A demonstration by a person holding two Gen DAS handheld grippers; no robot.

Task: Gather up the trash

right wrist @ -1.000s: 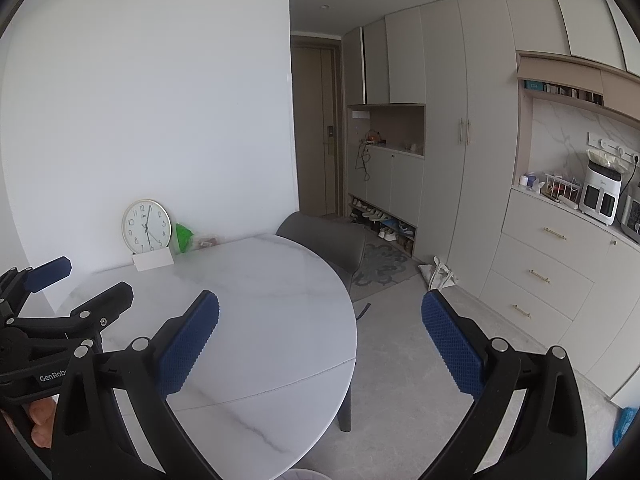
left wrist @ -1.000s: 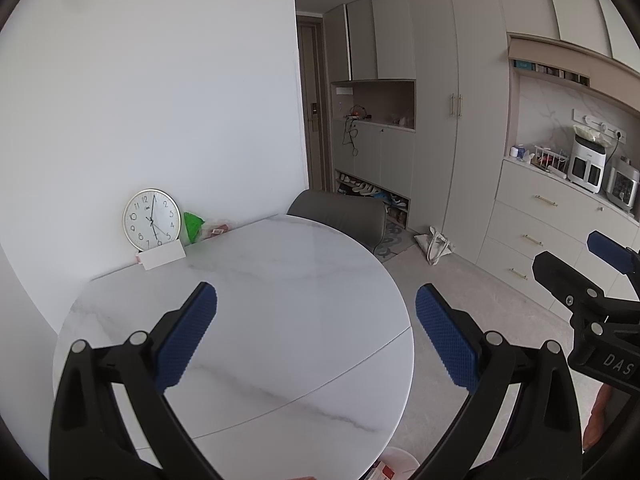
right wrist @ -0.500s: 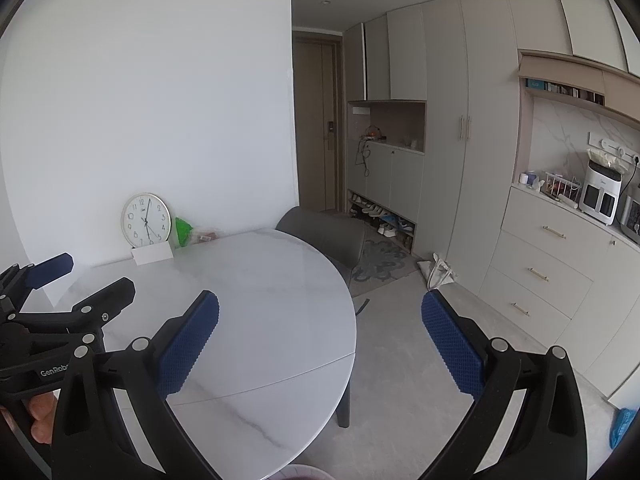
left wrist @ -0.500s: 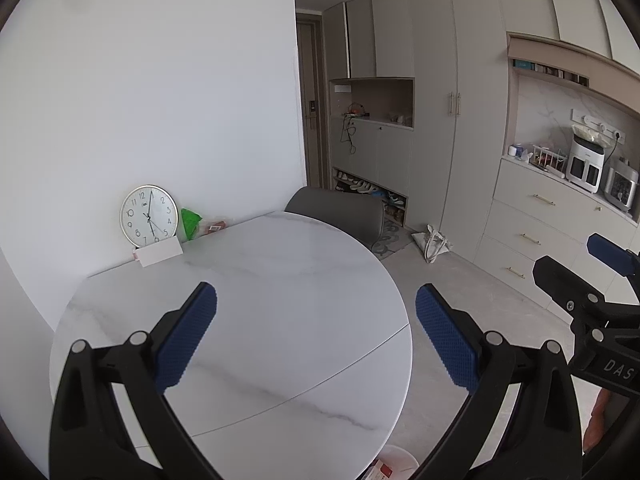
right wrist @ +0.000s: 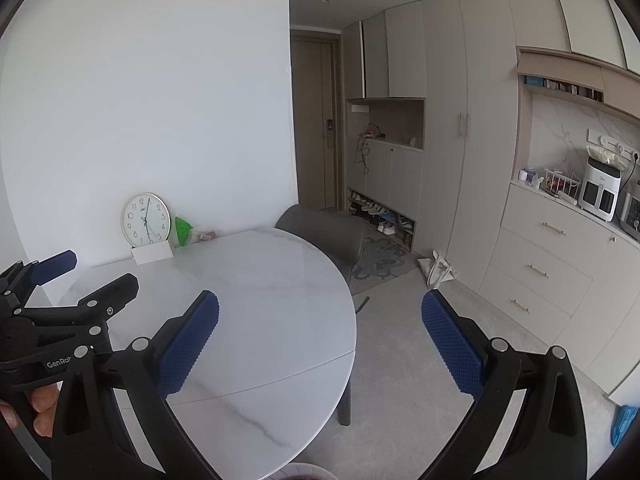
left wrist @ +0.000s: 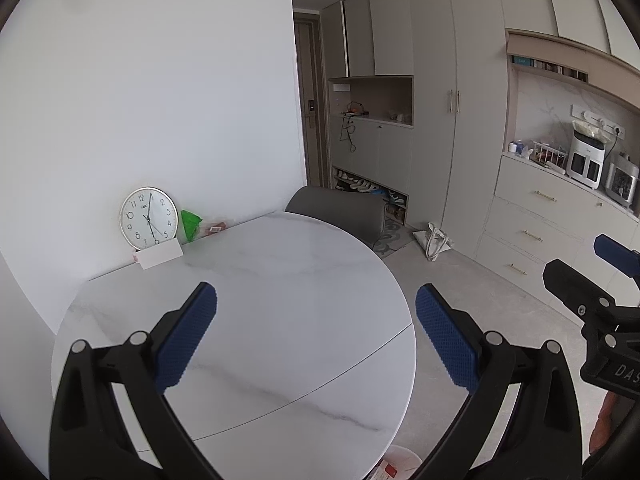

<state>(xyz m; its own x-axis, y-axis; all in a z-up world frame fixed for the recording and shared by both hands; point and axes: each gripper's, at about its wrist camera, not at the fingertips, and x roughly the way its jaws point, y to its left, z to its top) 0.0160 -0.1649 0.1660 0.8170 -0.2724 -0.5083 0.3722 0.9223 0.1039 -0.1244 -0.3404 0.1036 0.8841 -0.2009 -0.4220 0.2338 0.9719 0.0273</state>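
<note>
Marble surface (left wrist: 280,320) lies nearly bare, so both grippers, left (left wrist: 316,332) and right (right wrist: 320,338), hover with jaws wide, empty, facing green wrapper (left wrist: 190,224) by the wall.

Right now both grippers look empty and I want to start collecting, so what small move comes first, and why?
Probably reach the left gripper forward across the table toward the green wrapper and the small packet beside the clock. Both grippers are open and empty, the right gripper too, and this litter at the far edge is the only trash on the table.

A round marble table (left wrist: 280,280) stands against a white wall (left wrist: 180,100), grey cabinets (left wrist: 432,100) behind.
</note>
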